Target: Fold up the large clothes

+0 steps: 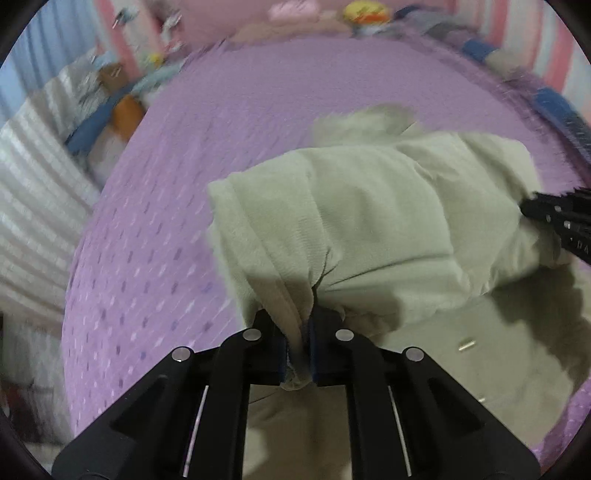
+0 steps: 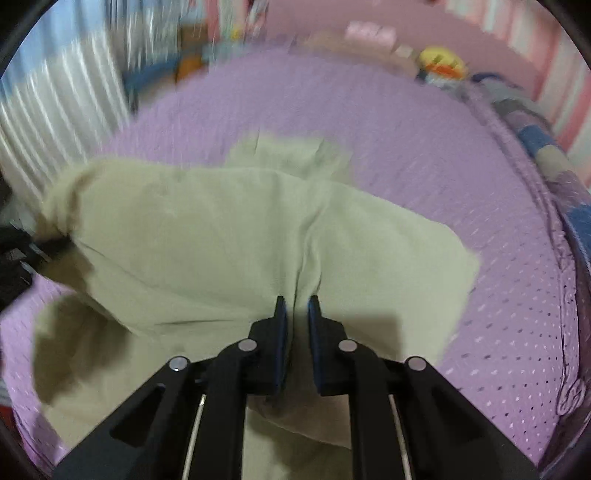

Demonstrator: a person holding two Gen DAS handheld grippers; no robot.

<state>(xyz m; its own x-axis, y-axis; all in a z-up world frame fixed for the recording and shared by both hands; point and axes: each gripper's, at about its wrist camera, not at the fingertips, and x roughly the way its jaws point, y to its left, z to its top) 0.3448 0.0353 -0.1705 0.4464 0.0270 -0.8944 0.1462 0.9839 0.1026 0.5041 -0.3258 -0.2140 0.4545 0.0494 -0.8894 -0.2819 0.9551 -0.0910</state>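
A large pale green garment (image 1: pixel 369 206) lies partly folded on a purple dotted bedspread (image 1: pixel 155 236). My left gripper (image 1: pixel 298 325) is shut on a bunched edge of the garment and holds it lifted over a lower layer. The right gripper (image 1: pixel 546 214) shows at the right edge of the left wrist view. In the right wrist view my right gripper (image 2: pixel 295 310) is shut on the garment (image 2: pixel 221 229), which drapes forward over the bedspread (image 2: pixel 424 155). The left gripper (image 2: pixel 33 247) shows at the left edge there, holding the other end.
Toys and cushions (image 1: pixel 365 14) line the far side of the bed against a pink wall. White curtains (image 1: pixel 33 199) hang at the left. Blue and orange items (image 1: pixel 110 118) lie at the bed's left edge. A blue patterned blanket (image 2: pixel 546 147) runs along the right edge.
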